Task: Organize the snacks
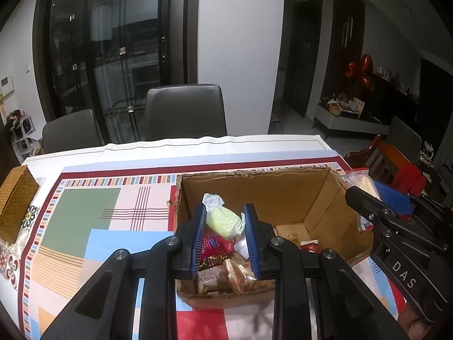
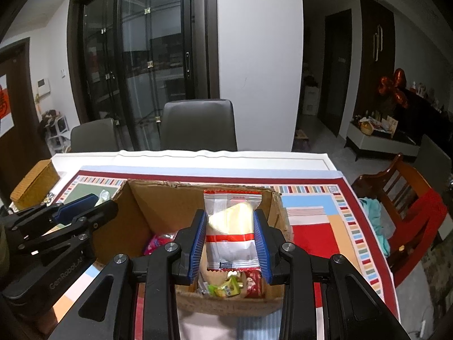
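An open cardboard box [image 1: 320, 195] [image 2: 136, 198] sits on the patterned tablecloth, holding several wrapped snacks [image 1: 223, 272] [image 2: 229, 283]. My left gripper [image 1: 225, 226] is shut on a pale yellow-green snack in clear wrap [image 1: 223, 221], held over the box's left part. My right gripper [image 2: 230, 236] is shut on a clear packet with red trim and a pale yellow pastry inside [image 2: 230, 226], held over the box's right part. Each gripper shows at the side of the other's view: the right one [image 1: 396, 226], the left one [image 2: 56, 226].
A woven tan box [image 1: 15, 201] [image 2: 35, 181] stands at the table's left edge. Two grey chairs [image 1: 184, 110] [image 2: 198, 124] stand behind the table. A wooden chair with red cloth [image 2: 410, 206] stands to the right.
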The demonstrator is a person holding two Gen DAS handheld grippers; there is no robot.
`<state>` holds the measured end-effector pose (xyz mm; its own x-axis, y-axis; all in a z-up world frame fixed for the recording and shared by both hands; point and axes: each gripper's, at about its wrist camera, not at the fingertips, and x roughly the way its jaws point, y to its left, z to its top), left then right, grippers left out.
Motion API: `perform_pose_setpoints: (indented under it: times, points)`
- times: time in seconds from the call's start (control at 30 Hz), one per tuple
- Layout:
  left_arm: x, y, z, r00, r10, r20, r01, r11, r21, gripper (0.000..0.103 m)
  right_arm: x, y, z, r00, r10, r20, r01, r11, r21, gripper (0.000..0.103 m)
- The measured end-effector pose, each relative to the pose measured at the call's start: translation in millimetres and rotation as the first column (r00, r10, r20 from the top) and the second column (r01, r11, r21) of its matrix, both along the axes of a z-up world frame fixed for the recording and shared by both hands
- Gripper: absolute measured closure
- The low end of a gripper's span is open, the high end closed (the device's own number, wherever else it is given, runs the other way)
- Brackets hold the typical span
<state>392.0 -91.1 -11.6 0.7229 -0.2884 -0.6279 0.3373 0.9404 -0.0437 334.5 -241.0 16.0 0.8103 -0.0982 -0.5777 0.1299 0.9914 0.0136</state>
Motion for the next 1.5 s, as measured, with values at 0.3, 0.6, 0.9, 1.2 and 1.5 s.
perform_pose_setpoints:
  times: [0.3,0.6,0.9,1.2,1.5]
  points:
    - [7.2,-2.0,-9.7,1.0,-0.013,-0.022,0.013,1.0,0.002,0.073,14.5,-0.2,-13.7,0.999,0.02,-0.036,-0.019,1.0,0.014,0.068]
    - [4.4,3.6,-9.4,1.0,0.024,-0.016,-0.024,1.0,0.01,0.045,11.1,0.1,-11.9,1.0,-0.005,-0.019,0.004,1.0,-0.018,0.033]
    - [-6.2,15.6,-1.3,0.996,0.085,0.008,-0.085,0.996,0.027,0.028,-0.1,2.6,-2.9,1.0,-0.024,-0.011,0.024,0.999,-0.021,0.028]
    - [-28.0,27.8,13.4,0.994,0.108,0.036,-0.109,0.994,0.016,0.025,-17.9,5.1,7.3,0.999,-0.03,0.011,0.03,0.999,-0.017,0.028]
    - [-53.9,34.5,27.5,0.992,0.112,0.066,-0.113,0.994,0.004,0.025,-42.6,8.6,18.2,0.999,-0.035,0.035,0.036,0.999,-0.015,0.028]
